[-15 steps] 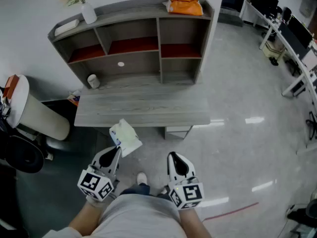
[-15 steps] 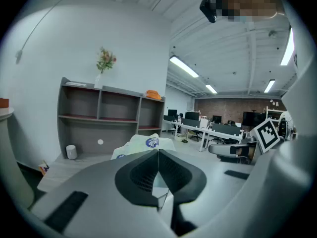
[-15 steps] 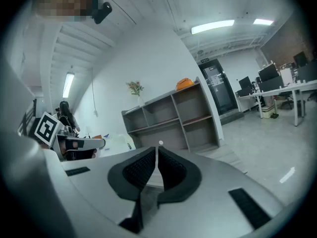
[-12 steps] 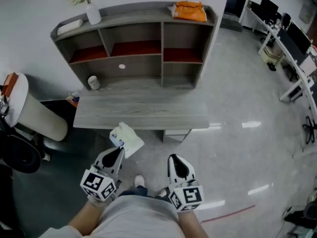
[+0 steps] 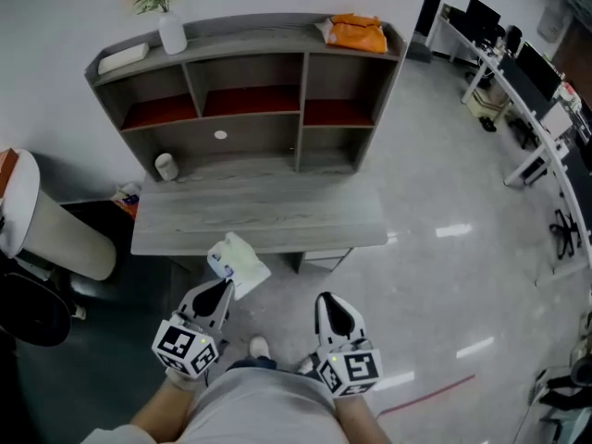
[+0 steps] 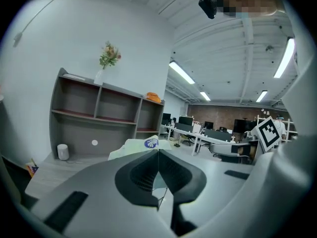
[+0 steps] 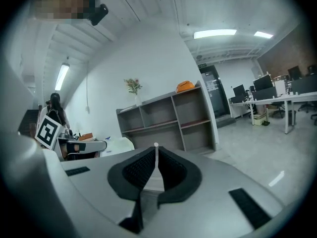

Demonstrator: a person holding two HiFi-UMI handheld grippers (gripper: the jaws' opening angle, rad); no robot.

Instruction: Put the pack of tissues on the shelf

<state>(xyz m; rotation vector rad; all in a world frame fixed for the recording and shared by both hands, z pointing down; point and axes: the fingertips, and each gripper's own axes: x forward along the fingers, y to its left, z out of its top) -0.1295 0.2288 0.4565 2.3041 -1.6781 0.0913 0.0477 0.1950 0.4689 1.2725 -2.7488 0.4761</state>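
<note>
A pale pack of tissues (image 5: 238, 264) with a small blue mark hangs in front of the desk's near edge, and my left gripper (image 5: 225, 285) is shut on its lower end. In the left gripper view the tissue pack (image 6: 143, 146) pokes up just past the closed left gripper (image 6: 158, 151). My right gripper (image 5: 325, 298) is held low beside it, shut with nothing in it; in its own view the right gripper (image 7: 156, 147) has its jaws pressed together. The grey shelf unit (image 5: 297, 97) with red-lined upper compartments stands on the far side of the desk (image 5: 259, 213).
On the shelf top lie an orange pack (image 5: 356, 33), a vase of flowers (image 5: 170, 28) and a flat white item (image 5: 123, 57). A white cup (image 5: 166, 166) stands in the lower left compartment. A white chair (image 5: 46, 232) is at left, office desks (image 5: 518, 91) at right.
The view has shifted slightly; the desk and shelf sit a little lower and closer. Both grippers keep their places, the left still holding the tissue pack.
</note>
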